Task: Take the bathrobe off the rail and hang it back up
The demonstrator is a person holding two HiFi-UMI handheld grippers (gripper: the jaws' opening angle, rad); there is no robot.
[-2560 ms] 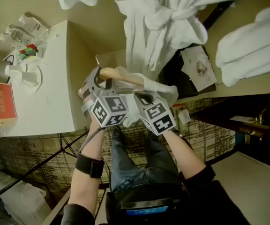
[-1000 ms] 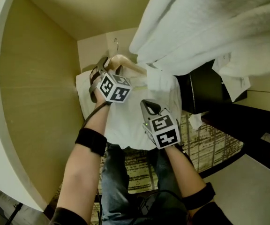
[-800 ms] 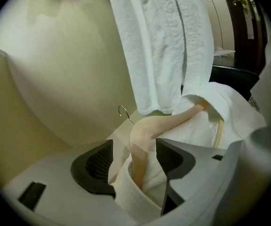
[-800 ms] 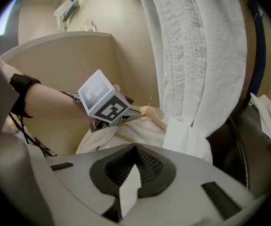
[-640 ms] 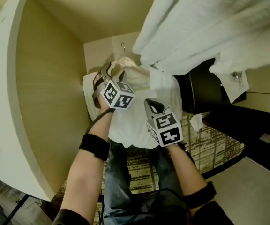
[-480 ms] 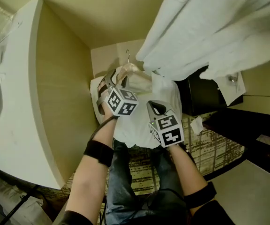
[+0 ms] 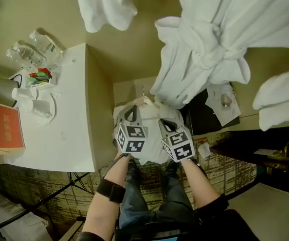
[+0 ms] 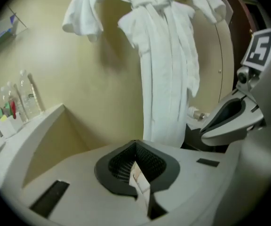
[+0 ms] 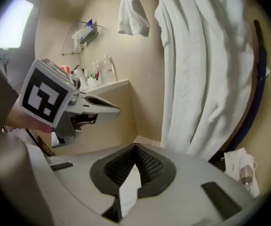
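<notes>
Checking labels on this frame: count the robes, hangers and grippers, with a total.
Robes: 2 (hung robe, held robe)
Hanger: 1
Grippers: 2 (left gripper, right gripper)
Total: 5
The white pieces at the sides look like the hung robe's sleeves, so they are not counted separately.

Hotel room wardrobe area: bathrobes hang above the left gripper; a counter to its left holds water bottles and cups (patterned carpet below).
</notes>
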